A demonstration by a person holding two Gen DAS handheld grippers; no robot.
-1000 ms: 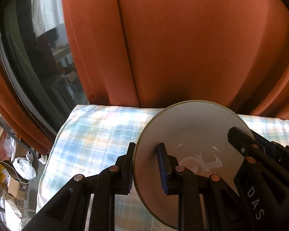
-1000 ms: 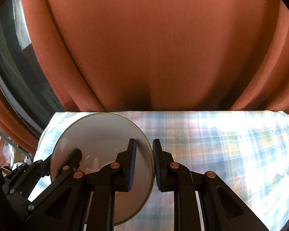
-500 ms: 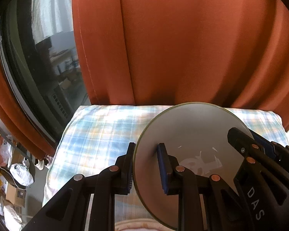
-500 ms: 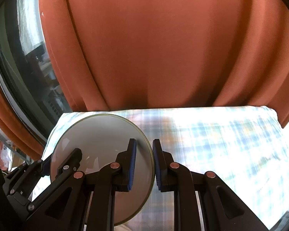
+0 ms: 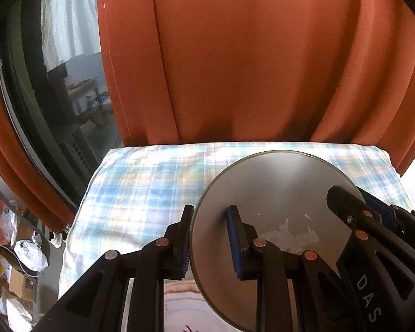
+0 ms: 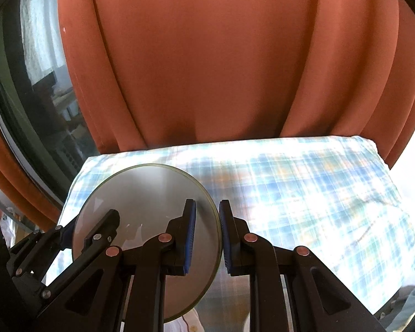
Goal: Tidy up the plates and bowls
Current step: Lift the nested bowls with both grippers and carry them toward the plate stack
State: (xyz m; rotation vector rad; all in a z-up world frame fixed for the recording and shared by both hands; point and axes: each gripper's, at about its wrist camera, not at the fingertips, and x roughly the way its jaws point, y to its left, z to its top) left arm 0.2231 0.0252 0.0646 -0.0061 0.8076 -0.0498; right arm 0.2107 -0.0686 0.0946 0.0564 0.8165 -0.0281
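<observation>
A round grey glass plate [image 5: 276, 193] with a greenish rim is held level above the table, one gripper on each side. My left gripper [image 5: 211, 240] is shut on its left rim, one blue pad above and one below. My right gripper [image 6: 207, 238] is shut on its right rim; the plate [image 6: 144, 193] fills the lower left of the right wrist view. The right gripper also shows in the left wrist view [image 5: 373, 221]. Part of a white plate with red marks [image 5: 191, 312] shows below, mostly hidden.
A table with a blue and white plaid cloth [image 5: 141, 193] lies ahead, also in the right wrist view [image 6: 318, 199]. Orange curtains [image 5: 249, 69] hang behind it. A dark window [image 5: 55, 96] is at the left. Boxes and bags [image 5: 19, 262] sit on the floor at lower left.
Both grippers with the plate have drawn back and risen from the table. More of the cloth and curtain shows. A white plate has come into view below.
</observation>
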